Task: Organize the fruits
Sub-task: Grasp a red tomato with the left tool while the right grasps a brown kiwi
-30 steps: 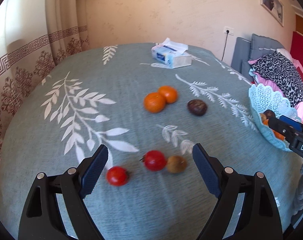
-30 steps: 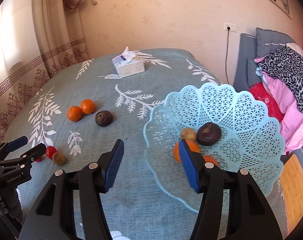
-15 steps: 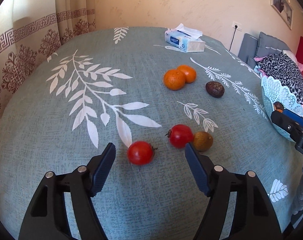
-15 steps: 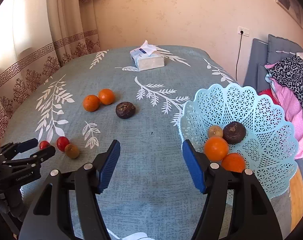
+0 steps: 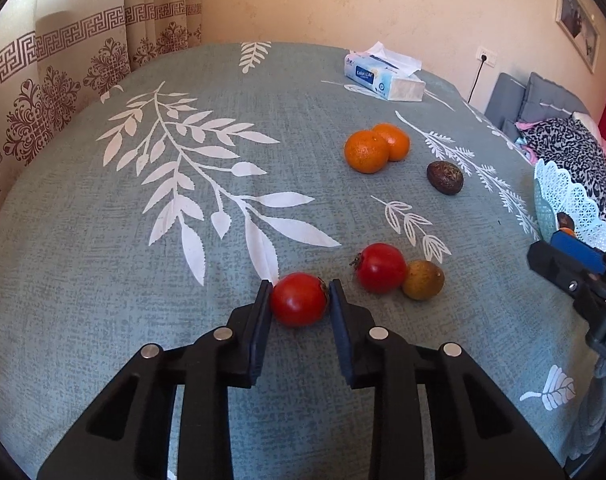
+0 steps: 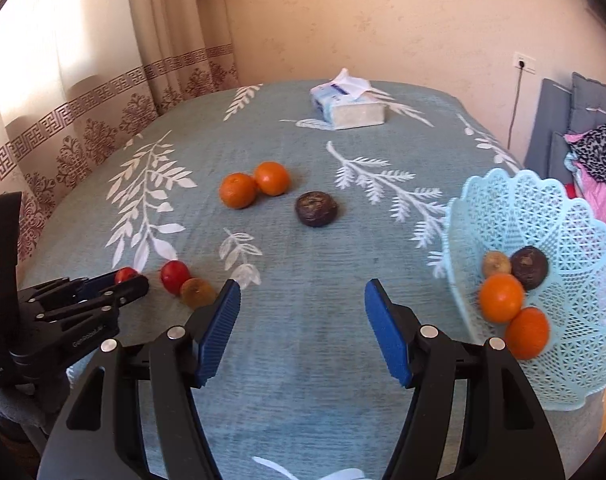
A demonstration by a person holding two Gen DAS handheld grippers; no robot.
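My left gripper is shut on a red tomato that rests on the teal cloth; it shows in the right wrist view too. A second red tomato touches a brown-yellow fruit just to the right. Two oranges and a dark wrinkled fruit lie farther back. The light blue lattice basket at the right holds two oranges, a dark fruit and a small brown one. My right gripper is open and empty above the cloth, left of the basket.
A tissue box stands at the back of the table. Patterned curtains hang at the left. Pillows and clothes lie beyond the table's right edge.
My left gripper moved forward and closed on the near red tomato. My right gripper swung left, away from the basket, and stayed open.
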